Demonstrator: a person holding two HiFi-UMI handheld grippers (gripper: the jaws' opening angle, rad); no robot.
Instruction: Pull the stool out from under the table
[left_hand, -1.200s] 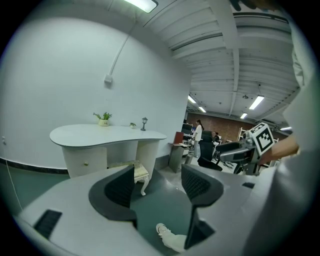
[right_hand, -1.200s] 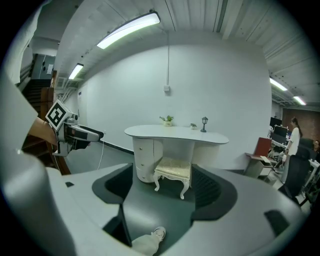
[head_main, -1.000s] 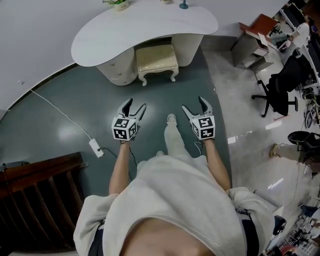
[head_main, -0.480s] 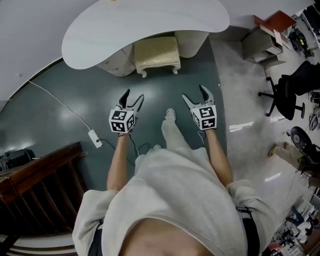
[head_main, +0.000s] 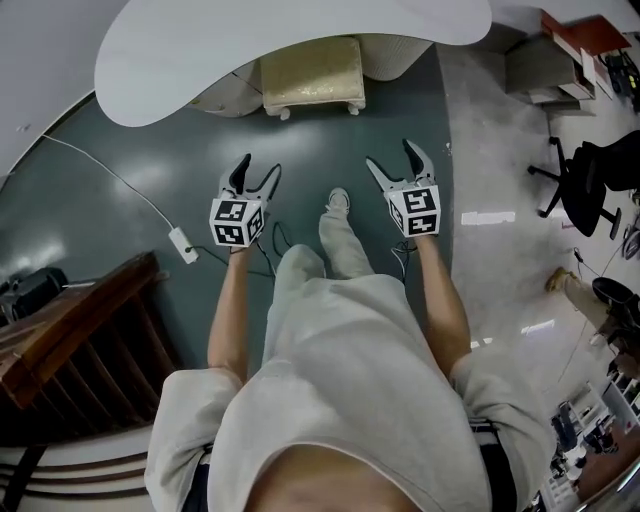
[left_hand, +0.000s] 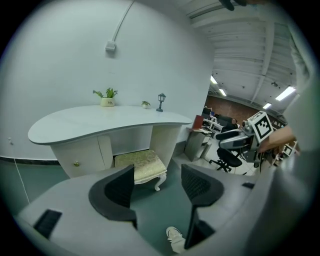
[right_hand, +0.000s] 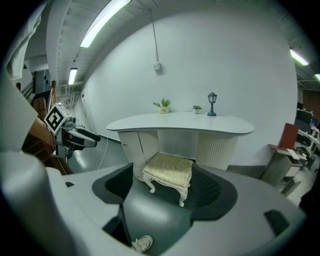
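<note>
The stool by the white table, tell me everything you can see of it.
The stool is low and rectangular, with a cream patterned cushion seat and a white frame on curved carved legs. It stands upright on the dark green floor, its back part tucked under the curved white table, between the table's two pedestals. Nothing lies on its seat.

One stool (head_main: 312, 75), one table (head_main: 250, 40) — two tools (head_main: 259, 166) (head_main: 389, 153), two plants (left_hand: 106, 93) (left_hand: 145, 103), one lamp (left_hand: 161, 97)

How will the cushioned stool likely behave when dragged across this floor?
The stool looks rigid and fairly light; its carved legs would probably slide on the glossy floor, not roll. Pulled high, it might tip.
</note>
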